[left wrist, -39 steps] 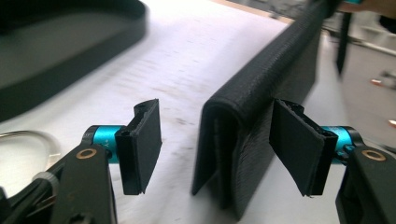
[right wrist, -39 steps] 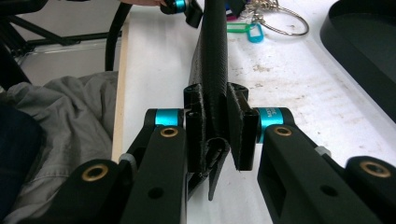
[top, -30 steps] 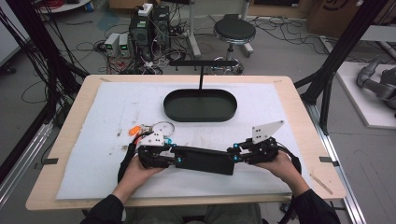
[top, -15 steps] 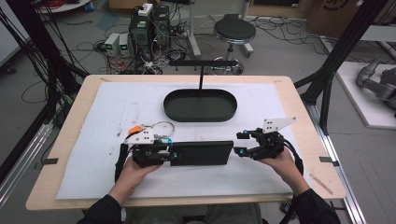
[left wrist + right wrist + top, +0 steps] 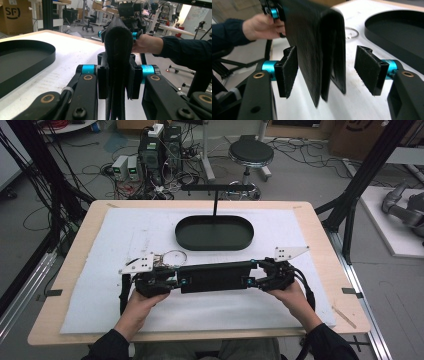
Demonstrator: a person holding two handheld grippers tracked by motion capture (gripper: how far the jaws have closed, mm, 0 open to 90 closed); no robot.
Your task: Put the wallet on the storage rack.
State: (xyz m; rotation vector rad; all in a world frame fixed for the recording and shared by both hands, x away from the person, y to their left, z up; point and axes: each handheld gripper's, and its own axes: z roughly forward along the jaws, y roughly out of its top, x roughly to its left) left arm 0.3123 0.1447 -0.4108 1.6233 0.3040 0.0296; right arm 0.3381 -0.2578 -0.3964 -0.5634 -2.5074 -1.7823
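Observation:
A long black folded case is held edge-up just above the white mat, in front of me. My left gripper is shut on its left end; in the left gripper view both pads press the case from either side. My right gripper stands open around the right end. In the right gripper view the case hangs between the pads, near the left pad, with a clear gap to the right pad.
A black oval tray with a T-shaped stand behind it lies past the case. A thin wire ring lies on the mat near the left gripper. The table's wooden edge runs close on the right.
The case has been carried away from me toward the tray. The right gripper, apart from the case's end half a second ago, has come back and now straddles it, open.

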